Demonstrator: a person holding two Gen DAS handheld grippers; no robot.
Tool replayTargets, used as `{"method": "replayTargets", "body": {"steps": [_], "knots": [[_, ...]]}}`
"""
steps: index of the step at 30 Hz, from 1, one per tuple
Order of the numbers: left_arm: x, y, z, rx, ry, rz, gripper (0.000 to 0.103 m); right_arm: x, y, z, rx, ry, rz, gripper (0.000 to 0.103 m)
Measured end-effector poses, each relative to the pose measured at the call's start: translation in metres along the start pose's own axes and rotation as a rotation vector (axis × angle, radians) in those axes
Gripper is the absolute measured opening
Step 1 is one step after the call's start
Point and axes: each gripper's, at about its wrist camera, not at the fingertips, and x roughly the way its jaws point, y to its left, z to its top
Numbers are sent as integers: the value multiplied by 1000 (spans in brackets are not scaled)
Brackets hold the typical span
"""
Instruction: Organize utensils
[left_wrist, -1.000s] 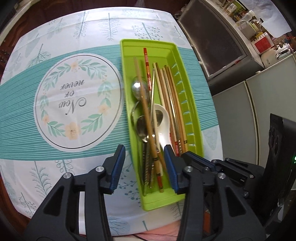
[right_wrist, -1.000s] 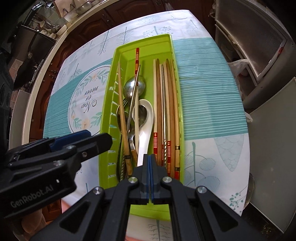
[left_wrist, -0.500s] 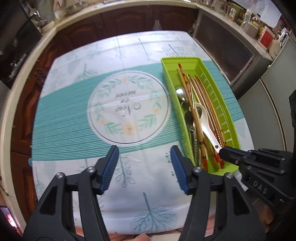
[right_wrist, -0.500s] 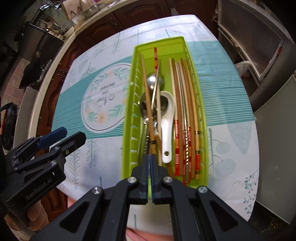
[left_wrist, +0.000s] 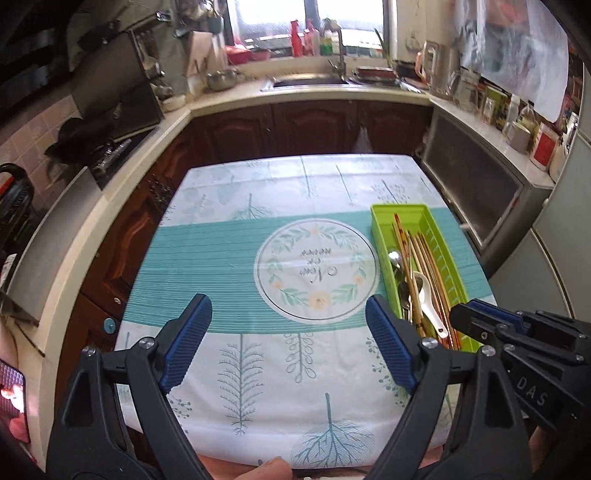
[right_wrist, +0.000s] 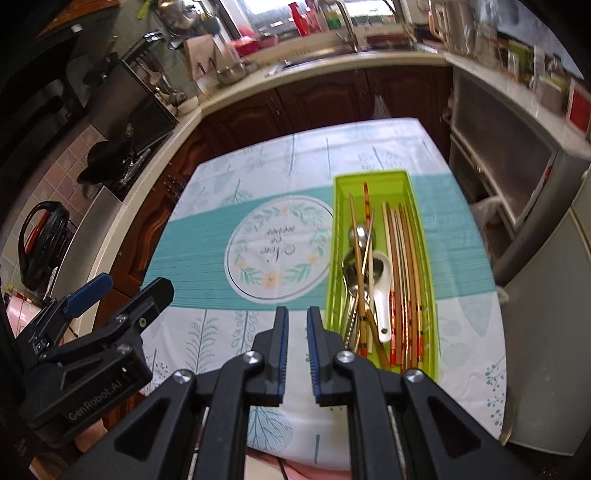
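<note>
A lime green tray (left_wrist: 449, 254) (right_wrist: 419, 236) lies lengthwise on the right side of the table. It holds several wooden chopsticks (right_wrist: 404, 258), metal spoons (right_wrist: 360, 236) and a white ceramic spoon (right_wrist: 382, 291) (left_wrist: 428, 295). My left gripper (left_wrist: 286, 317) hangs high above the tablecloth, left of the tray, its jaws opening wide with nothing between them. My right gripper (right_wrist: 297, 321) hovers just left of the tray's near end, jaws opening a little, nothing between them. The right gripper (left_wrist: 476, 314) also shows at the tray's near end in the left wrist view.
The table wears a white and teal cloth (left_wrist: 221, 258) with a round floral print (left_wrist: 316, 269). Dark cabinets and a counter with a sink (left_wrist: 310, 79) wrap round the far side. A grey appliance (left_wrist: 476, 177) and fridge stand at the right. A fingertip (left_wrist: 273, 467) shows at the bottom.
Both grippers have risen and drawn back from the tray, so the kitchen now shows. The left one swung left and opened wide. The right one went from shut to slightly parted.
</note>
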Motion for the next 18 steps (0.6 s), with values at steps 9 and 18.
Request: {"method": "replayTargets", "body": {"steps": [9,18], "knots": [[-43,29,-13,-72,-135,24,85,-19,27,-8,-53,-115,8,27],[-40,37,-18,-79,-119,23,86,-16,44,-15,-86,-101,21,27]]}}
